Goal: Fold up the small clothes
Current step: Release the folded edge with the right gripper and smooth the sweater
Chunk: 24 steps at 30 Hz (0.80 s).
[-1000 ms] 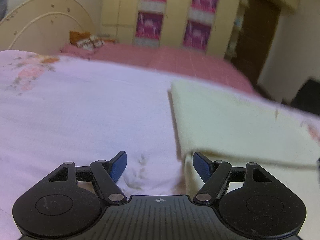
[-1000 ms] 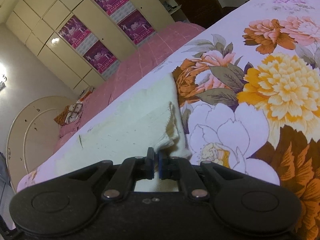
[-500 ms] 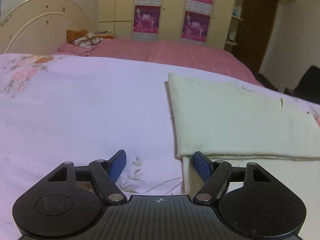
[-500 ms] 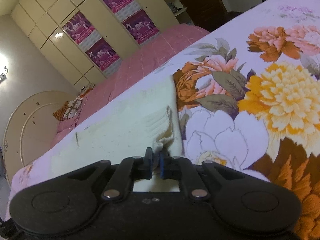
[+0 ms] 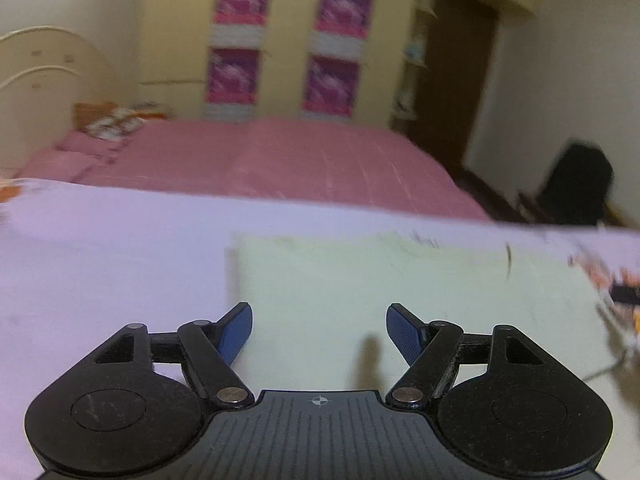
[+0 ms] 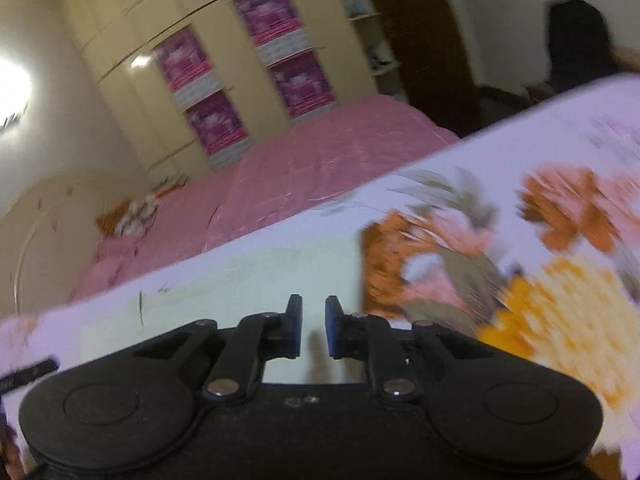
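Note:
A pale yellow cloth point(image 5: 392, 280) lies flat on the lilac floral bedsheet point(image 5: 100, 240). My left gripper point(image 5: 319, 328) is open and empty, held above the cloth's left part. In the right wrist view the cloth point(image 6: 240, 280) lies flat ahead. My right gripper point(image 6: 313, 330) is partly open with a small gap between the pads, holds nothing, and hovers over the cloth's right end. Both views are blurred by motion.
The sheet has big orange and yellow flowers point(image 6: 540, 280) right of the cloth. Beyond it lies a pink bed point(image 5: 280, 160) with a cushion point(image 5: 112, 120), a cream headboard point(image 5: 40, 80), a wardrobe point(image 5: 280, 40) and a dark doorway point(image 5: 452, 80).
My right gripper has opened and let go of the cloth's corner, and the cloth now lies flat. Both grippers have risen. My left gripper has moved right, over the cloth.

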### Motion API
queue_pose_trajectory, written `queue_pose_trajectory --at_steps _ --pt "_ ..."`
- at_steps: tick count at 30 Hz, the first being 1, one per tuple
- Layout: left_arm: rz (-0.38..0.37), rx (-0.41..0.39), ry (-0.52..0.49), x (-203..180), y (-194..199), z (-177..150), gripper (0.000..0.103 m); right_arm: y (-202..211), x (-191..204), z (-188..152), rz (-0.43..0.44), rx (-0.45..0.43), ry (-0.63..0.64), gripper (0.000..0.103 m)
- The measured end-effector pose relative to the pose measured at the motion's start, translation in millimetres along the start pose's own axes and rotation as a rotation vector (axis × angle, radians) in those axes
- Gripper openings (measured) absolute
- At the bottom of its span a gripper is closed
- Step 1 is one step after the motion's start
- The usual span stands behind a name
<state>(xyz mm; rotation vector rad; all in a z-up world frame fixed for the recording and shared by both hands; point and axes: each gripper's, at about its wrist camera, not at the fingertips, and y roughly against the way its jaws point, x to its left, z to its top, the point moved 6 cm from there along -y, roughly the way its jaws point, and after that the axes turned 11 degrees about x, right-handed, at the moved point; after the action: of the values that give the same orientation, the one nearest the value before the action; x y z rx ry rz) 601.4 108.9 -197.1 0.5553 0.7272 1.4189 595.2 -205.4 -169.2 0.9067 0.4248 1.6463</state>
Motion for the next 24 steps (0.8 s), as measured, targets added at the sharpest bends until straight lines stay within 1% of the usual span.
queue_pose_trajectory --at_steps 1,2,3,4,5,6,7,8,9,10,12,14,15,17,20,21,22,23,24 --pt "0.003 0.036 -0.017 -4.3 -11.7 -2.4 0.074 -8.4 5.2 0.0 -0.009 0.020 0.032 0.014" --pt "0.029 0.043 -0.058 -8.0 -18.7 -2.8 0.081 -16.9 7.0 -2.2 -0.030 0.047 0.055 0.013" --pt "0.041 0.044 -0.081 -9.6 -18.3 0.4 0.081 -26.6 5.2 -6.2 -0.074 0.089 0.074 0.011" --pt "0.032 0.035 -0.084 -9.8 -14.0 6.0 0.081 -33.9 2.3 -11.9 -0.099 0.128 0.091 0.010" --pt "0.014 -0.021 -0.086 -9.6 -5.2 14.4 0.081 -29.9 1.9 -12.2 -0.088 0.107 0.099 0.010" --pt "0.013 -0.056 -0.083 -7.6 -1.4 21.5 0.081 -24.7 1.6 -11.0 -0.084 0.096 0.098 0.014" --pt "0.012 -0.068 -0.077 -5.5 -2.2 28.6 0.081 -16.8 2.0 -9.0 -0.073 0.059 0.100 0.020" --pt "0.014 -0.061 -0.060 -1.9 -7.2 36.3 0.081 -11.5 3.0 -6.7 -0.065 0.023 0.110 0.022" --pt "0.013 -0.052 -0.043 1.9 -13.5 41.1 0.081 -11.3 3.8 -5.0 -0.059 0.012 0.115 0.021" --pt "0.012 -0.044 -0.032 5.3 -19.4 43.8 0.081 -14.4 4.1 -3.9 -0.057 0.016 0.115 0.020" --pt "0.022 -0.028 -0.042 10.3 -35.0 43.7 0.081 -23.2 3.9 -5.2 -0.065 0.028 0.129 0.019" --pt "0.038 0.018 -0.049 17.7 -56.1 41.6 0.081 -32.9 1.3 -11.3 -0.083 0.050 0.152 0.018" --pt "0.033 0.017 -0.056 20.1 -60.2 40.0 0.083 -36.0 -0.2 -14.4 -0.087 0.052 0.161 0.017" --pt "0.030 0.014 -0.053 20.2 -62.1 42.4 0.085 -35.6 2.3 -13.8 -0.085 0.039 0.171 0.017" --pt "0.058 0.032 -0.022 24.4 -59.7 44.6 0.085 -35.3 3.7 -14.1 -0.083 0.032 0.177 0.017" --pt "0.051 0.027 -0.025 26.1 -53.3 41.9 0.085 -34.0 3.4 -13.5 -0.079 0.035 0.171 0.017" --pt "0.047 -0.002 -0.060 21.6 -39.7 36.4 0.085 -30.8 3.9 -11.1 -0.078 0.036 0.156 0.018" --pt "0.055 -0.025 -0.098 19.9 -30.3 29.0 0.085 -22.1 4.7 -8.5 -0.061 0.020 0.142 0.020" --pt "0.068 -0.009 -0.129 18.3 -27.5 20.3 0.085 -9.3 6.6 -8.1 -0.038 -0.015 0.148 0.023"
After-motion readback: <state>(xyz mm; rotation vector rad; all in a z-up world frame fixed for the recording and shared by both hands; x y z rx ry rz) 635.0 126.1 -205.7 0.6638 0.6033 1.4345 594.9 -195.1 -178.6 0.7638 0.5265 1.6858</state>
